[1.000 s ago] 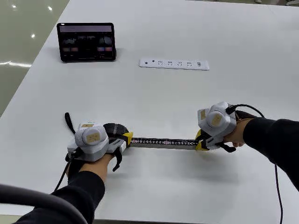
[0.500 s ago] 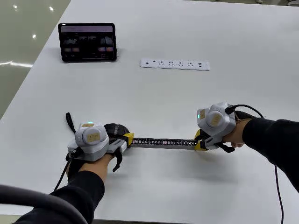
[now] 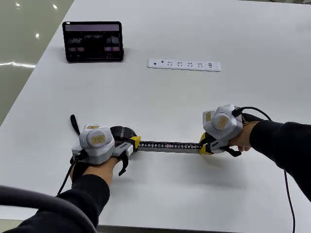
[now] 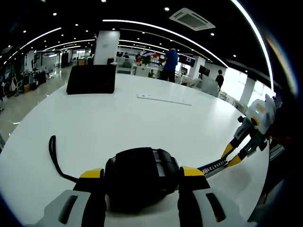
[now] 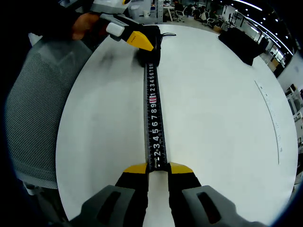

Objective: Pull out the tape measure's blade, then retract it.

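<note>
Left hand-held gripper [image 4: 142, 173] is pressed in on the black case of the tape measure [image 3: 120, 133], one yellow-tipped jaw on each side of it. The case sits on the white surface [image 3: 160, 194] close to the near edge, with only a narrow bare strip between the person's forearms and that edge. A black wrist strap [image 3: 73, 124] trails from the case across the surface towards the left edge.

From the case the blade [image 5: 154, 113] lies flat and straight on the surface, running roughly parallel to the near edge, numbers facing up. At its free end the right hand-held gripper [image 5: 157, 168] pinches the blade's tip between nearly closed jaws. The two grippers are well apart, with the drawn-out blade between them. A black cable [image 3: 286, 189] loops from the right hand-held gripper back along the sleeve.

To the right of that gripper the surface runs bare to the frame's edge. Behind the blade lies a broad bare stretch of surface. Beyond it a white power strip [image 3: 183, 64] lies flat, roughly parallel to the blade. Further left and back, a dark tablet [image 3: 93, 41] stands propped near the left edge, which slants away up the head view with glossy floor [image 3: 24, 58] beyond it. Past the left hand-held gripper, that edge is near.
</note>
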Motion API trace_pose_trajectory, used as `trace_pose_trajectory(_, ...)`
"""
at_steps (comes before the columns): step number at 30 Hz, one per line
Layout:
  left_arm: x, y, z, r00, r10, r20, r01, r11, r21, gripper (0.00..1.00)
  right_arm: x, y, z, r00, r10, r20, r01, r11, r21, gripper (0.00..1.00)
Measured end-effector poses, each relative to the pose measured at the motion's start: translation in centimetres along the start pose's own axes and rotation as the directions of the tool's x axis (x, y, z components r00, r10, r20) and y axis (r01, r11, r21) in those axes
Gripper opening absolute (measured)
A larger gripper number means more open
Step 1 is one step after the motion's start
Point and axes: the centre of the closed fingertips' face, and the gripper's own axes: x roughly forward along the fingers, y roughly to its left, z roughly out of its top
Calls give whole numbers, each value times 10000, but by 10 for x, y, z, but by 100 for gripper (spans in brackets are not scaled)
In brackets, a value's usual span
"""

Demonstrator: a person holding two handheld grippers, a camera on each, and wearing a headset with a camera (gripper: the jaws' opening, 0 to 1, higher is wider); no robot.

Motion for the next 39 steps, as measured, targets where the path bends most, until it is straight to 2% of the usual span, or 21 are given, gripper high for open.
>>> trace_pose_trajectory(39,0,0,-1,10000,-9,-3,9,10000,22,57,6,0,15,9997,-6,232,6,10000,-2,11)
